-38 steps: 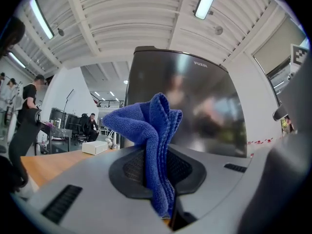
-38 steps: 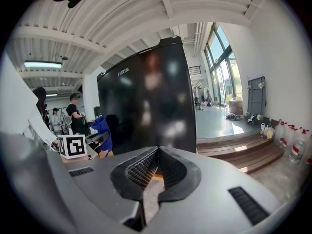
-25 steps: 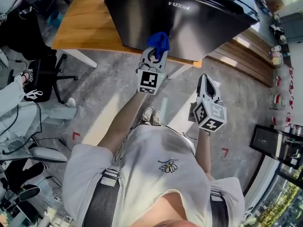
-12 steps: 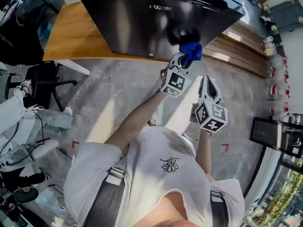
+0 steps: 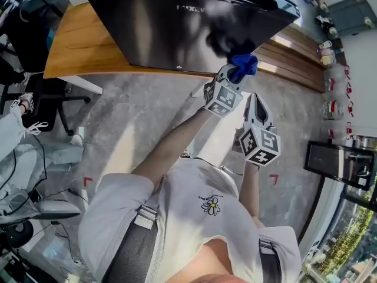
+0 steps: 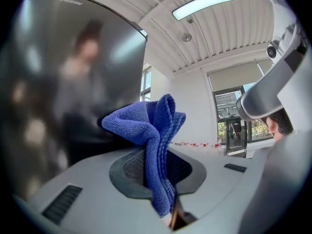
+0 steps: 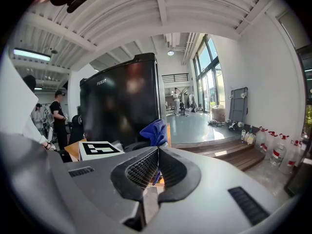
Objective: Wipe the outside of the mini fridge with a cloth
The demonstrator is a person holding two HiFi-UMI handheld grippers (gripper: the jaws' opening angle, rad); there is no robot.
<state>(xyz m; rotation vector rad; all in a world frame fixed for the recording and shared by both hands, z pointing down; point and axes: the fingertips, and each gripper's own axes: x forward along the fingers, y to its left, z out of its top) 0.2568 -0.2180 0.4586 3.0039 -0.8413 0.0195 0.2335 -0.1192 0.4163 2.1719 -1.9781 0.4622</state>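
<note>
While the left gripper [image 6: 156, 172] has its jaws pinched tight on the cloth [image 6: 152, 130], the right gripper [image 7: 157, 172] has its jaws pressed together with nothing between them. The blue cloth stands up out of the left jaws in a loose bunch of folds, with a short tail hanging below the pads.

Seen from the head, the left arm reaches forward and to the right, and the cloth sits at the lower right part of the fridge [image 5: 171, 28] door, close to its right edge. The cloth's tip overlaps the dark glossy door in the left gripper view, but whether it touches the surface I cannot tell. The door mirrors a blurred figure. The right gripper hangs lower, just beside the left one and nearer the body, pointing the same way; its view shows the cloth and the left gripper's marker cube [image 7: 100, 149] just ahead of the jaws, with the fridge behind them.

The fridge stands on a wooden table [image 5: 82, 40], whose front edge runs under the door. Right of the table, wooden steps [image 5: 294, 63] run along the grey floor [image 5: 135, 117], and bottles [image 7: 273, 147] line the wall past them. Someone [image 7: 58, 111] stands well off to the left of the fridge.
</note>
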